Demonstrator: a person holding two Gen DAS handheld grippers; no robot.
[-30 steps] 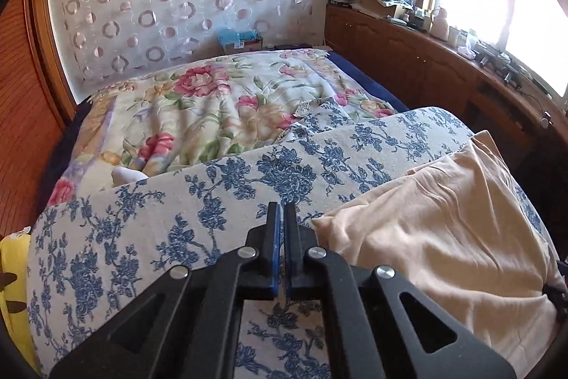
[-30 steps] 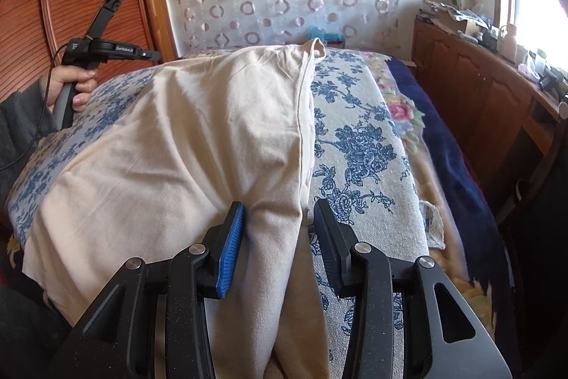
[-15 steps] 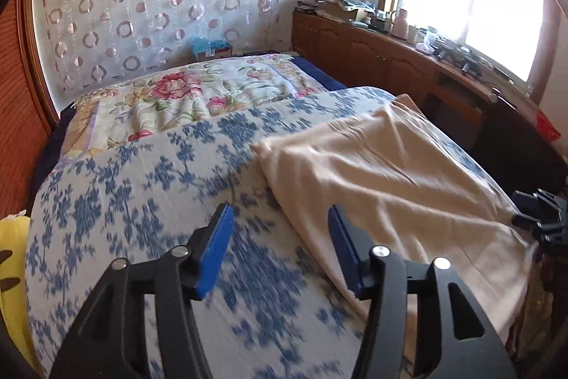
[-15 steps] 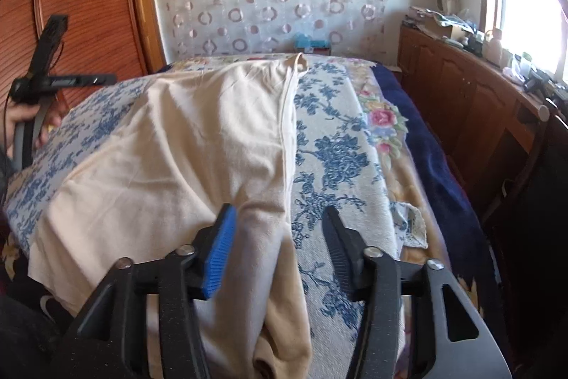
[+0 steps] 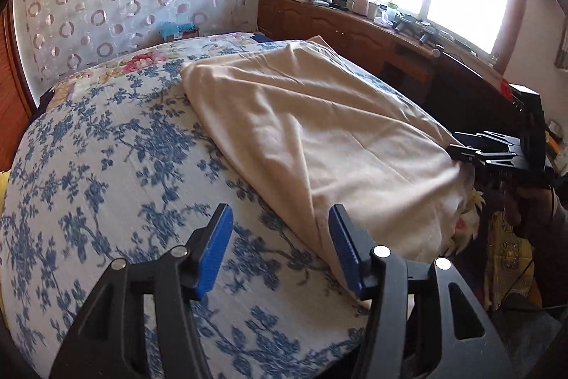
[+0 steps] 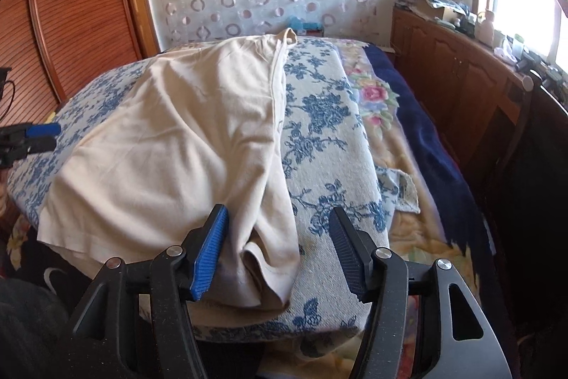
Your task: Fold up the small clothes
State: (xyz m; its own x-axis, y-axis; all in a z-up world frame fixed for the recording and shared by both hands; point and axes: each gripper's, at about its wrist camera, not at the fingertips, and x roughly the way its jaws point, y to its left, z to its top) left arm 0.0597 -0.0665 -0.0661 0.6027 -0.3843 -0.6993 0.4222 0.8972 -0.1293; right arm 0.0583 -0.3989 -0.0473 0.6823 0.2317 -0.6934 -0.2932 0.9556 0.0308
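A cream garment [image 5: 319,137] lies spread on a blue-flowered cloth [image 5: 106,166] that covers the bed. My left gripper [image 5: 280,247] stands open over the cloth, and the garment's near edge runs down beside its right pad [image 5: 346,254]. In the right wrist view, the garment [image 6: 177,148] has its near corner lying slack between the jaws of my open right gripper [image 6: 280,251]; the pads do not press on it. Each gripper shows in the other's view: the right gripper [image 5: 468,153] at the garment's far-right corner, the left gripper [image 6: 46,136] at the left edge.
A flowered quilt [image 6: 372,95] and a dark blue blanket [image 6: 426,130] lie beyond the cloth. A wooden cabinet [image 6: 461,77] with clutter runs under the window. A slatted wooden door [image 6: 71,23] stands on the left. A person's hand [image 5: 532,205] holds the right gripper.
The left gripper went from shut to open and swung across the cloth to the garment's near edge. The right gripper opened wider, and the garment's corner now lies loose between its fingers.
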